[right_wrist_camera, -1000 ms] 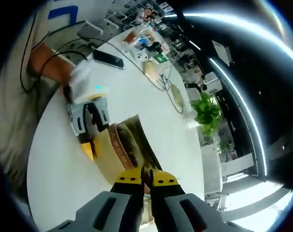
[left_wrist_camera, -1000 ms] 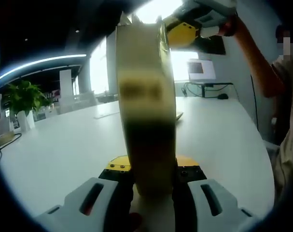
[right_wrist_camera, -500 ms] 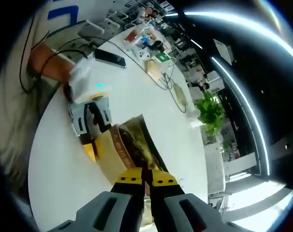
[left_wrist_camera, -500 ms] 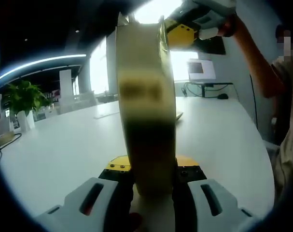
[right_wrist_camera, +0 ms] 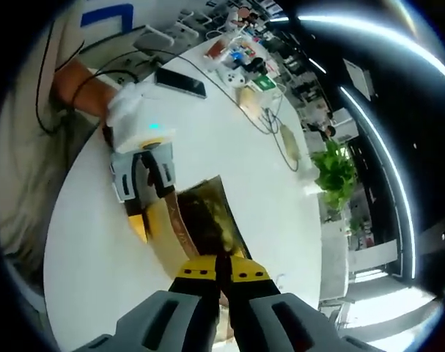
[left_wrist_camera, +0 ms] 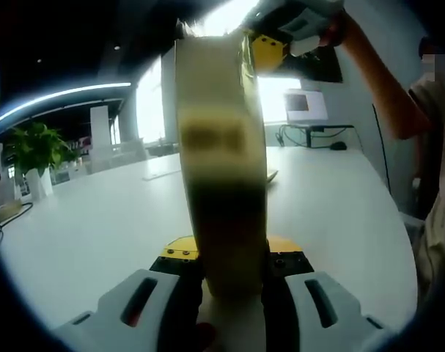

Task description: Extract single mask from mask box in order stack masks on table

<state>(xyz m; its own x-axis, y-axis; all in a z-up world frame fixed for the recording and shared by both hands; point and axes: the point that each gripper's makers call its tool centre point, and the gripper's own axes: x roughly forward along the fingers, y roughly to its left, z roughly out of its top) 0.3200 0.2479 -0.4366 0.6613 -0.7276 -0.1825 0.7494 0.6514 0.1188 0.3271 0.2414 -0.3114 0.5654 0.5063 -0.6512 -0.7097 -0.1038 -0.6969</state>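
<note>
Gold mask box (left_wrist_camera: 222, 183) — lettering blurred — clamped by left hand-held gripper (left_wrist_camera: 233, 258); right hand-held gripper (right_wrist_camera: 221, 270) pressed together.

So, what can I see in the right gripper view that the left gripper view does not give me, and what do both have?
The right gripper view alone looks down into the open top of the mask box, and shows a black phone and a clutter of small items at the table's far end.

The left gripper view alone shows a monitor on a far desk.

Both share the white table, the box, a potted plant, the left tongs shut on the box's end, and the right tongs at its top.
</note>
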